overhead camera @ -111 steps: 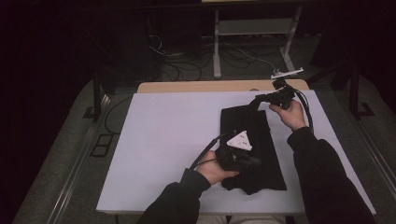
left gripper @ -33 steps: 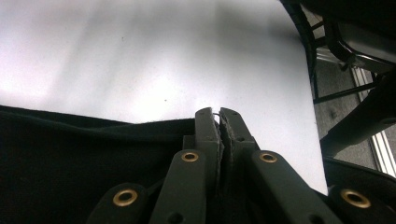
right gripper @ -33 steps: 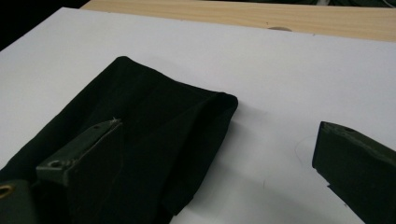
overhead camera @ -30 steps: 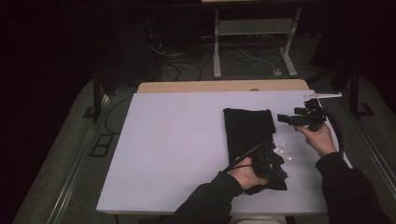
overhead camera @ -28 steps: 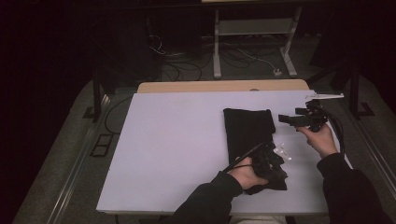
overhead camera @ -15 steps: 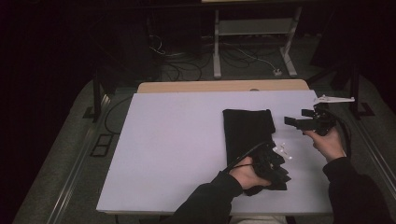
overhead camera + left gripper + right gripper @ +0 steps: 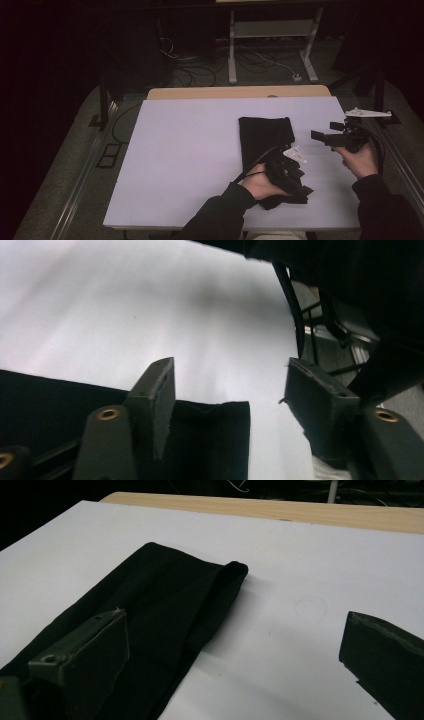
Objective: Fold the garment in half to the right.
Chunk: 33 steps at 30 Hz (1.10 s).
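Toward the right half of the white table [image 7: 175,165], a folded black cloth [image 7: 265,137] is laid lengthwise, reaching its near edge. Over the cloth's near end the left gripper [image 7: 227,400] is held, its jaws just opened, nothing clamped. Beside the right edge, the right gripper [image 7: 235,665] is held with jaws apart, empty.

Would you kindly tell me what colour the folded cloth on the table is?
Plain black; the folded cloth shows best in the right gripper view.
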Available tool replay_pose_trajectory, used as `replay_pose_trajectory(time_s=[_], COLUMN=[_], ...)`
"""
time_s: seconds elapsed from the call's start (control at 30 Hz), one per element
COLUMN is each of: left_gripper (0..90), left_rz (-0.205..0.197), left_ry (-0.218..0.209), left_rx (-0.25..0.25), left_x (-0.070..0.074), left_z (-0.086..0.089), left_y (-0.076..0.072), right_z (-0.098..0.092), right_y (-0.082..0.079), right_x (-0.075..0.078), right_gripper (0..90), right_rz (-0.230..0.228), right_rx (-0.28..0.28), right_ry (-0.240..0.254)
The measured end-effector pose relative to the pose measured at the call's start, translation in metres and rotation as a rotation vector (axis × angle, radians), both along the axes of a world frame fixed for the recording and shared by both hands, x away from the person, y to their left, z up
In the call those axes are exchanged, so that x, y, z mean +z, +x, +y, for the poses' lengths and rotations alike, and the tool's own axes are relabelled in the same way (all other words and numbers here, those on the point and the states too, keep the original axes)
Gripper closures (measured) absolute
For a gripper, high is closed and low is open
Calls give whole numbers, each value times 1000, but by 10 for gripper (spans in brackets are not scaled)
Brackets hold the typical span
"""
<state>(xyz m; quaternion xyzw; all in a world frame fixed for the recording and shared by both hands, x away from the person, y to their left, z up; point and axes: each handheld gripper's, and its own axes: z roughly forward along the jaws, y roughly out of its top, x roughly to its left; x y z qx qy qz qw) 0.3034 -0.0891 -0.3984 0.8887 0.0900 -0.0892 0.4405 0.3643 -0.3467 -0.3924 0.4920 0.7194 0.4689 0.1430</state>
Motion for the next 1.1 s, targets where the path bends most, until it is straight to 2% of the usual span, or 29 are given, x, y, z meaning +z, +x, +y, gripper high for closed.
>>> replay_pose_trajectory(time_s=[0.17, 0.3, 0.4, 0.53, 0.67, 0.93, 1.1], left_gripper=[204, 104, 5, 0, 0, 0, 0], left_rz=[11, 5, -20, -30, -67, -87, -103], left_ry=[-31, -24, -14, -32, -48, -73, -73], left_rx=[32, 53, 85, 108, 129, 170, 181], left_x=[5, 8, 9, 11, 12, 12, 13], left_z=[7, 13, 18, 28, 38, 60, 69], left_y=[4, 8, 11, 14, 15, 20, 19], right_z=[-2, -2, -2, -3, -5, -8, -6], right_y=[-7, -13, -17, -21, -26, -33, -39], right_x=[-1, -1, -1, -2, -2, -4, -3], right_gripper=[0, 0, 0, 0, 0, 0, 0], right_rz=[4, -3, -7, -5, -5, -3, -6], right_rx=[-4, 0, 3, 0, -1, -5, 6], right_ry=[-5, 0, -5, -4, -1, -7, -14])
